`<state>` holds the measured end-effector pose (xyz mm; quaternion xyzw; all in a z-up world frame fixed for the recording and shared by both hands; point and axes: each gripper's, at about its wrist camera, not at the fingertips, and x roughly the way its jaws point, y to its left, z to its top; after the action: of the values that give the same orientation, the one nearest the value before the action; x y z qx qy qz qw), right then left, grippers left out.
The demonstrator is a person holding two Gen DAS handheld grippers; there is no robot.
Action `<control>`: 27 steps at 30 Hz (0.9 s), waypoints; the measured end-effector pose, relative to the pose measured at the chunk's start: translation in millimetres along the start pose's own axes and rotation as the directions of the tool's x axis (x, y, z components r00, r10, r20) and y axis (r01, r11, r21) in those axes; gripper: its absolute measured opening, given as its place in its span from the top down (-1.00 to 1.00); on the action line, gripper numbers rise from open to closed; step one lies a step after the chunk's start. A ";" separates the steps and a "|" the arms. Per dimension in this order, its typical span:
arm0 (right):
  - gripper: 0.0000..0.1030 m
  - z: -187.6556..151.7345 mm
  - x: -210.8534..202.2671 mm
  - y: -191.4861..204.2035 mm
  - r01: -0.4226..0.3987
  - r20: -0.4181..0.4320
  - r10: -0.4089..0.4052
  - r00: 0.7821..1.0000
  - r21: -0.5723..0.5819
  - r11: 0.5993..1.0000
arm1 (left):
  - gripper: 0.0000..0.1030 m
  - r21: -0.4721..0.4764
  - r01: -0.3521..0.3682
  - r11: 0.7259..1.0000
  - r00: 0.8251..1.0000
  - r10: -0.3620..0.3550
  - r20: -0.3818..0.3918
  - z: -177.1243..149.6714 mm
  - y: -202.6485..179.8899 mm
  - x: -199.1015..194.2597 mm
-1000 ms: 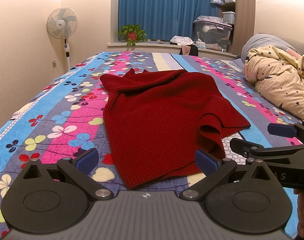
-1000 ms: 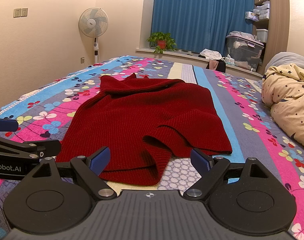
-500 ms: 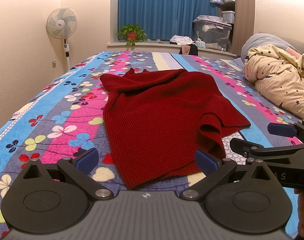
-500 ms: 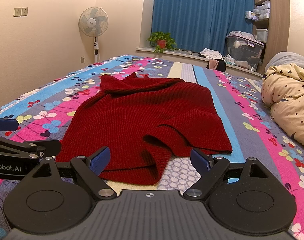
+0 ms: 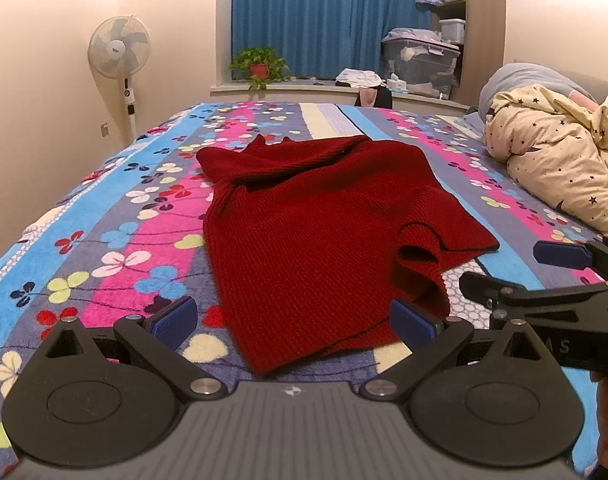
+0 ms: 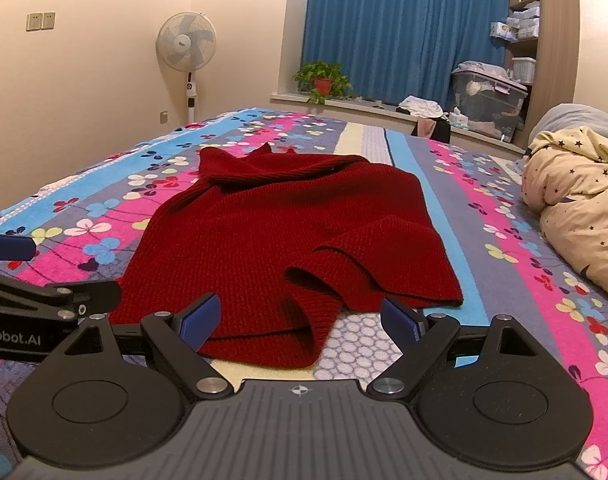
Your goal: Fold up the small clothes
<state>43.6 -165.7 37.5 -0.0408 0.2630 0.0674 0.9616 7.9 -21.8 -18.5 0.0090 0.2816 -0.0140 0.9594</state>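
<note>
A dark red knitted sweater lies spread on the flowered bedspread, its near right corner rumpled into a fold. My left gripper hovers open just in front of the sweater's near hem, its blue pads wide apart and holding nothing. My right gripper is open too, level with the rumpled near corner. Each gripper shows in the other's view: the right gripper's fingers at the right edge, the left gripper's fingers at the left edge.
A cream star-print duvet is bunched along the bed's right side. A standing fan is by the left wall. A potted plant, storage box and shelves sit by the blue curtain beyond the bed.
</note>
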 end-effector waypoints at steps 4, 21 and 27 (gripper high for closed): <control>-0.45 -1.8 0.7 -7.6 0.018 0.004 -0.018 1.000 0.025 1.000 | -0.99 0.004 0.001 1.000 1.000 -0.001 0.010 2.2 -0.5 -2.0; 0.54 21.0 -1.9 -76.1 0.099 0.015 -0.107 0.994 0.280 0.955 | 0.40 0.296 0.110 0.949 0.993 -0.116 0.002 47.7 20.0 7.3; 0.45 39.3 35.8 -127.7 0.119 -0.033 -0.115 0.993 0.312 0.943 | 0.39 0.157 0.094 0.983 0.985 -0.068 -0.161 41.7 68.1 79.2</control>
<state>113.0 -283.4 58.5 0.0961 0.2744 -0.0327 0.9562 99.2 43.5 -25.6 0.0775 0.3531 -0.0754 0.9293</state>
